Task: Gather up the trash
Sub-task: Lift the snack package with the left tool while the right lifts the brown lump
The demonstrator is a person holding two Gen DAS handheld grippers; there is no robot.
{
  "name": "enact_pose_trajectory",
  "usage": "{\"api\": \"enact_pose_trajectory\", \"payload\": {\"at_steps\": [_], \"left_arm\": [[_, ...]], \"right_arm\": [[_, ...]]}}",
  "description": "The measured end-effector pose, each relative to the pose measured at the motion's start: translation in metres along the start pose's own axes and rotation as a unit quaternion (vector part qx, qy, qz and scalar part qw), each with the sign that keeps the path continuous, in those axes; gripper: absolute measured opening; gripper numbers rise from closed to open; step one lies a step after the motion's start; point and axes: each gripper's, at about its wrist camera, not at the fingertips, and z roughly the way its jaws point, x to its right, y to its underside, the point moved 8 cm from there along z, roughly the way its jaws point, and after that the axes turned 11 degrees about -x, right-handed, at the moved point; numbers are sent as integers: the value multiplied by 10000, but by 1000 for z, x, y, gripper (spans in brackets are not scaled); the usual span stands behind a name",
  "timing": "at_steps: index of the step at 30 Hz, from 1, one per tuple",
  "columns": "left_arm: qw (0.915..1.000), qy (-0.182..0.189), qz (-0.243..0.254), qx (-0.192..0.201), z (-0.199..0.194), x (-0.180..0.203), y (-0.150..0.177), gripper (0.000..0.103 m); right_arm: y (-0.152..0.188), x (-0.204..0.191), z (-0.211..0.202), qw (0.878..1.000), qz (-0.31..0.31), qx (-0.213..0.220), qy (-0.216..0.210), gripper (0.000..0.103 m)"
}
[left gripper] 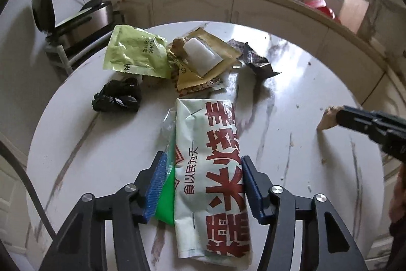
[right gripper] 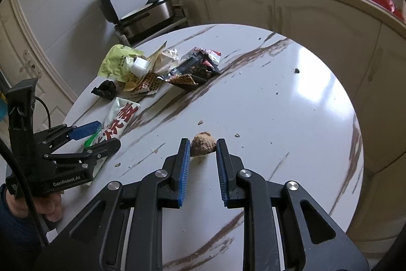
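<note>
Left hand-held gripper (left gripper: 203, 161): I have it low over the round marble-look table (left gripper: 291, 83), jaws spread wide either side of the long white wrapper (left gripper: 213, 169) with big red characters. The wrapper lies flat between the pads. The left pad sits against the clear-and-green plastic edge; I can't tell whether the right pad touches. Released, not clamped.

Right hand-held gripper (right gripper: 203, 144): I have it near the table's middle, jaws parted, with the brown crumpled lump (right gripper: 203, 140) sitting at the fingertips. The lump rests on the table between the two blue pads. It looks close to both, but I cannot tell if either pad is pressing it. From the left wrist view the same lump (left gripper: 327, 118) shows at the tip of the right hand-held gripper, far right.

Rest of the trash is heaped at the far left of the table:
- green packet (left gripper: 134, 52), leftmost
- tan packet (left gripper: 215, 60) with a white block (left gripper: 200, 55) on top
- dark foil wrapper (right gripper: 195, 67), right of the heap
- small black crumpled bag (left gripper: 118, 95), nearer than the green packet, just beyond the white wrapper's far end

Crumbs are scattered on the table around the lump.
</note>
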Motion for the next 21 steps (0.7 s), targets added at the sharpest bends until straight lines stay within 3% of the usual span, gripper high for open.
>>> {"api": "enact_pose_trajectory", "payload": {"at_steps": [11, 21], "left_arm": [[9987, 490, 63, 80, -13, 12, -2, 48], [9959, 699, 365, 442, -43, 62, -24, 48]], "right_arm": [[3, 7, -13, 9999, 55, 105, 29, 19], [3, 37, -47, 9987, 295, 403, 120, 17]]}}
